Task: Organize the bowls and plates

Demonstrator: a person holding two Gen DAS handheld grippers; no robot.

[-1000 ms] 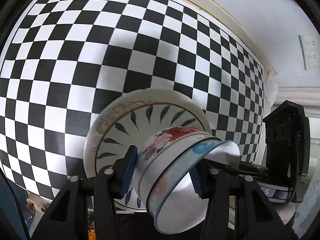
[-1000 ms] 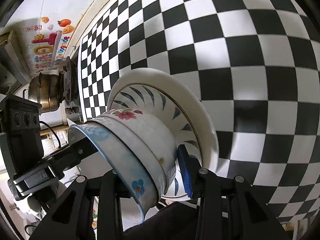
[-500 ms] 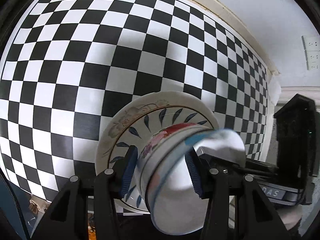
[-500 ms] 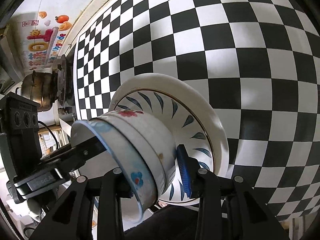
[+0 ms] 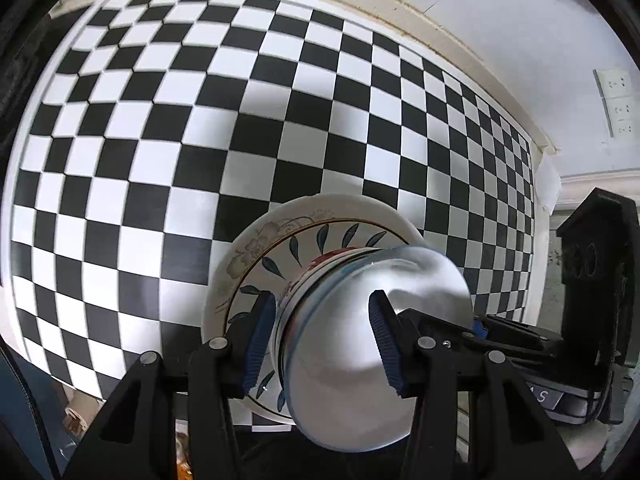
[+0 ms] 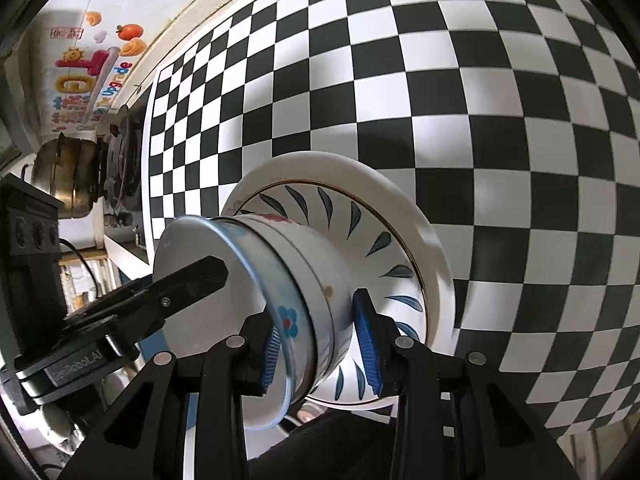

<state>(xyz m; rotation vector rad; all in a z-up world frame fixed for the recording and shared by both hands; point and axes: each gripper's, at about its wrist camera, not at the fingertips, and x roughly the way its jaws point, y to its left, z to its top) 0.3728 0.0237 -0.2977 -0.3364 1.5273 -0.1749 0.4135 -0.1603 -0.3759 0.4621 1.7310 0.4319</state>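
The left gripper (image 5: 322, 340) clamps nested bowls (image 5: 360, 344) standing on a leaf-patterned plate (image 5: 256, 256) over checkered cloth (image 5: 200, 120).

Checkered table (image 5: 168, 128) open left and behind plate (image 5: 256, 248); stacked bowls (image 6: 304, 280) fill both grippers' gaps; pot (image 6: 64, 180), stove (image 6: 120, 168) crowd far edge.

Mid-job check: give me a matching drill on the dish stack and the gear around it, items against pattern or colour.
Items:
1. plate
2. lower bowl
3. top bowl
4. pot

Descriptions:
A. blue rim, small blue flower
B. brassy metal, off past the checkered mat's edge
C. dark blue leaf strokes inside a thin gold line
D. red flower on white, nested under another bowl

Pairs: 1-C, 2-D, 3-A, 4-B
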